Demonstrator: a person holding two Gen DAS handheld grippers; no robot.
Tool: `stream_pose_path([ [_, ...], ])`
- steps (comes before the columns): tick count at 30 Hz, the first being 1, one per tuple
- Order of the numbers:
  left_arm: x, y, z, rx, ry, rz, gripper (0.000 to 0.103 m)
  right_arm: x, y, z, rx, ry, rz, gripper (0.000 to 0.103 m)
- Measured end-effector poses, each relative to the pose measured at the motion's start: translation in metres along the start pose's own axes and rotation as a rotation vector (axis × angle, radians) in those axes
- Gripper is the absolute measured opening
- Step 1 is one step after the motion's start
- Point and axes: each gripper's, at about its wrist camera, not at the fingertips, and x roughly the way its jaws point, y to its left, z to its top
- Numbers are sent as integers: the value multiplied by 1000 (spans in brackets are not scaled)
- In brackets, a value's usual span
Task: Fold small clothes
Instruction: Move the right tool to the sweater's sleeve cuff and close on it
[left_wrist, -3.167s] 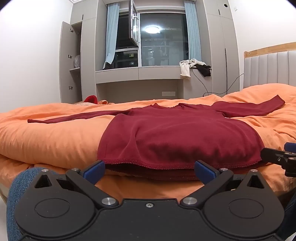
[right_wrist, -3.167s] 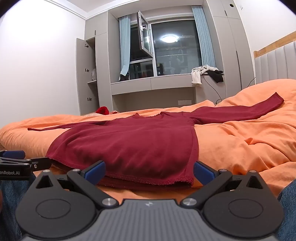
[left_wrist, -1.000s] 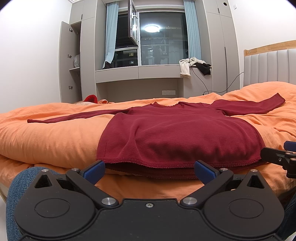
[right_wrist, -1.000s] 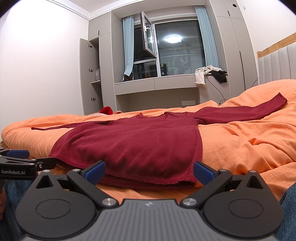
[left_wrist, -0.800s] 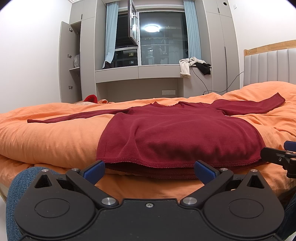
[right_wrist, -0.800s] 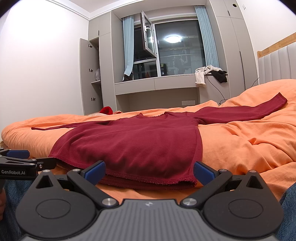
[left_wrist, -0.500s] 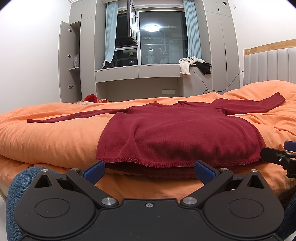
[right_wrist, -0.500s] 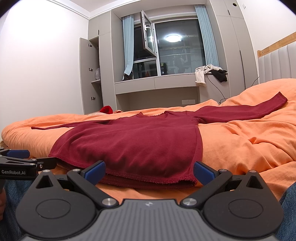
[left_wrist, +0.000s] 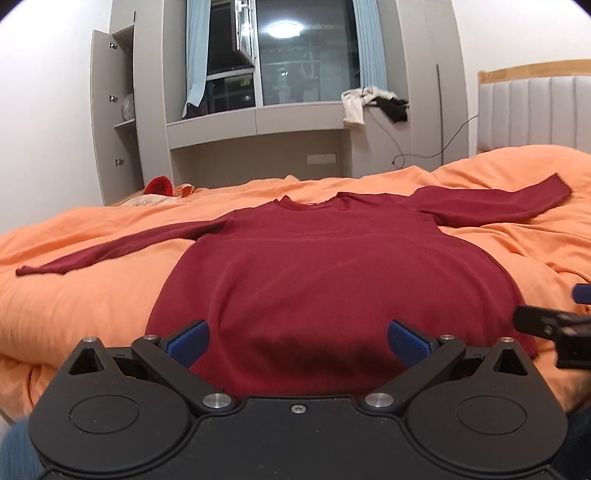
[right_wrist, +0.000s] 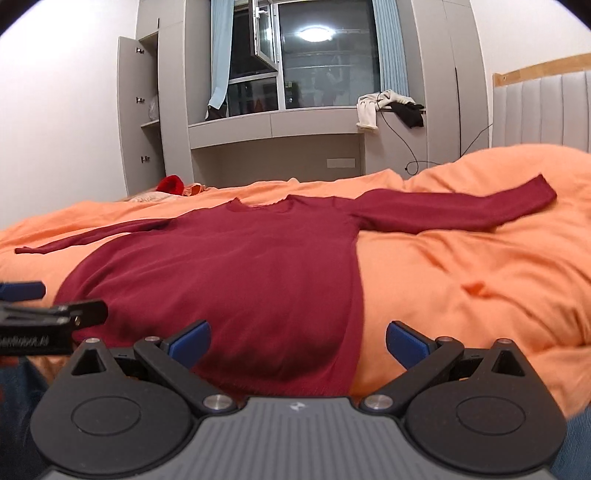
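The left gripper (left_wrist: 297, 341) points level and forward, its blue-padded fingers (left_wrist: 186, 339) spread wide apart with nothing between them. The right gripper (right_wrist: 297, 341) sits just beside it at the same height, its fingers (right_wrist: 406, 345) equally wide. Each gripper's tip shows at the edge of the other's view.

Black tongs (left_wrist: 298, 341) (blue pads (left_wrist: 188, 340)), silver screws

One maroon sweater (left_wrist: 332, 273), two grippers (one bed (left_wrist: 74, 302)).
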Motion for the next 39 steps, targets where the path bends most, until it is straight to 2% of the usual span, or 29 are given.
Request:
stream_pose_path([
  [8,58,-8,55,-10,13,-27,102,43,-34,29,63,39,-21,103],
  [13,108,-20,85,17,56,-54,102,68,-51,47,49,48,-19,103],
  [18,159,-32,105,34,106,-81,102,85,-77,66,34,-9,28,103],
  [21,180,-36,107,47,99,-76,102,94,-93,77,11,-41,18,103],
  [25,197,-33,101,44,69,-50,102,103,-116,85,-1,-58,-75,103],
  [29,214,-24,95,25,131,-55,102,114,-145,94,35,-80,-147,103],
  [34,225,-10,95,-24,151,-61,102,129,-180,115,94,-147,-235,103],
  [39,227,-4,92,-44,161,-56,102,151,-214,132,169,-229,-261,103],
])
